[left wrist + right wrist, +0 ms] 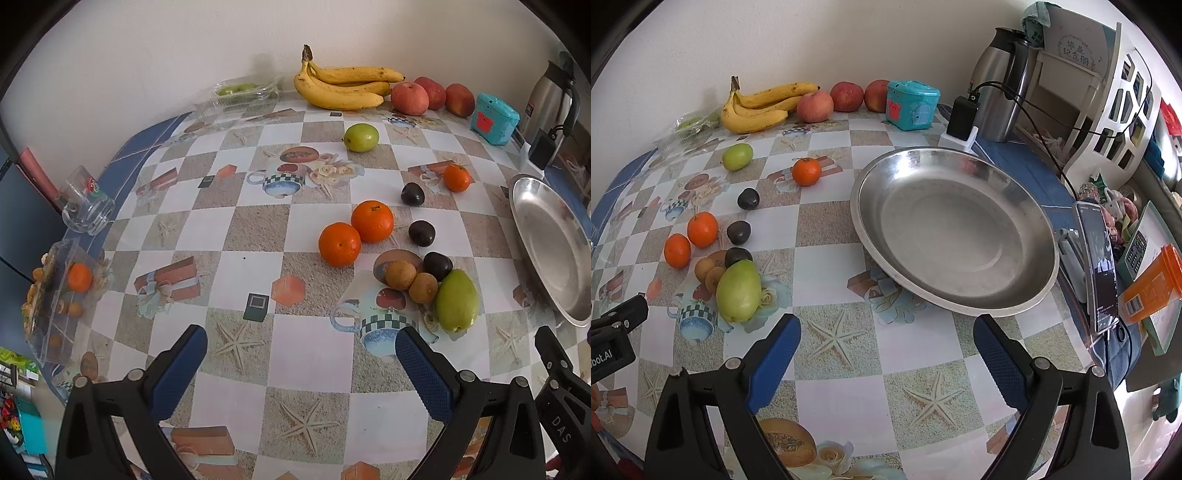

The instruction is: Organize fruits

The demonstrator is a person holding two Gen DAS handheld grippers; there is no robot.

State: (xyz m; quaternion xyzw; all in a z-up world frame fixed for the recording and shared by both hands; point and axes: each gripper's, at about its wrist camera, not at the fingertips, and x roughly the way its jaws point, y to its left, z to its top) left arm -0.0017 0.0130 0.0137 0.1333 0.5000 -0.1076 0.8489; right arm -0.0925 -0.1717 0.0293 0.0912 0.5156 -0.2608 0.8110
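Meanwhile both claws, left claw and right claw, wide open and empty above the desk, fruit loose beside the steel plate.

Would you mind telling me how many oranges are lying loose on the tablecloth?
3: two oranges touching mid-table, one orange alone farther back near the printed gift box. Another sits inside the clear box at the table's left edge.

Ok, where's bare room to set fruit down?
The steel plate is empty. Bare tablecloth lies beside both open grippers, left and right. Crowded: the mango, oranges and dark fruits.
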